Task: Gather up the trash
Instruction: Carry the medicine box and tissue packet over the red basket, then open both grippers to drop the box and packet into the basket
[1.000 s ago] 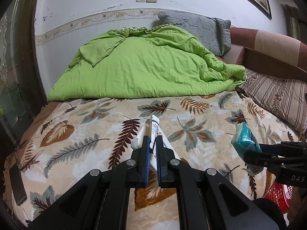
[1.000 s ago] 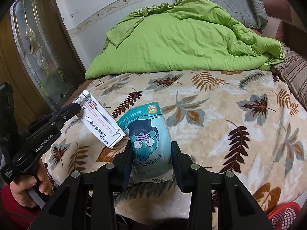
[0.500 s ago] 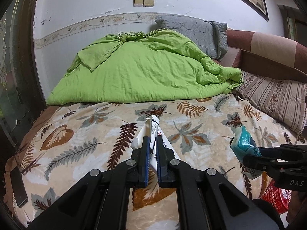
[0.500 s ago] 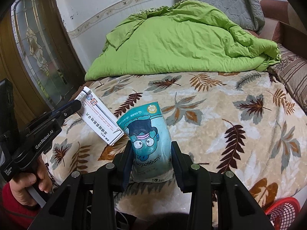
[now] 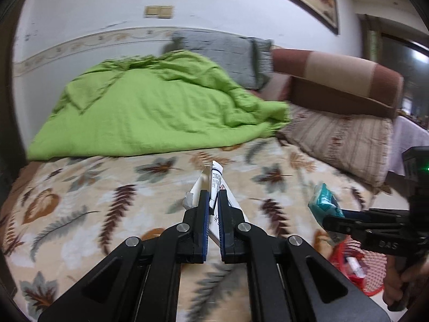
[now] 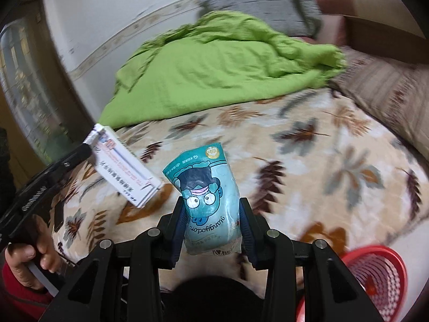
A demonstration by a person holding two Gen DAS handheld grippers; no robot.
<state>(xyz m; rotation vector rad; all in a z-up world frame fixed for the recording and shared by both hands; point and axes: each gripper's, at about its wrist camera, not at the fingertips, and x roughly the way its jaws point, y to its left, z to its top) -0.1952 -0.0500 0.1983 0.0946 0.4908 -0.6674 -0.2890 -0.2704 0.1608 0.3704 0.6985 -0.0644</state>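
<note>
Two hand-held grippers, each carrying one piece of trash, above a bed. The left gripper [image 5: 211, 201] has its fingers pressed together on one white medicine carton [image 5: 214, 185], gripped by its long faces, the end standing up beyond the fingertips; from the right wrist view the same carton [image 6: 126, 169] appears slanted, lifted off the bedspread. The right gripper [image 6: 211, 220] pinches one teal snack pouch [image 6: 209, 196] printed with a cartoon face, held upside down between the two pads; in the left wrist view the pouch [image 5: 323, 204] sits at the tip of that gripper, to the right.

Count of bedding: one leaf-patterned bedspread [image 5: 80, 201], one crumpled green quilt [image 5: 150, 110], one grey pillow [image 5: 228, 53] against the wall, one striped cushion [image 5: 343, 145] at the right.

Change from the earlier frames: both cameras have pulled back and swung toward the right; the quilt now lies farther off and is motion-blurred, and the basket shows far more fully. Both grips are unchanged, carton and pouch clamped as before.

Containers: one red mesh basket [image 6: 375, 276] stands on the floor beside the bed, at lower right under the right gripper. In the left wrist view the basket [image 5: 372, 268] holds at least one pale item, too blurred to identify. Neither the carton nor the pouch is in it; both remain in the air, in front of the bed edge.
</note>
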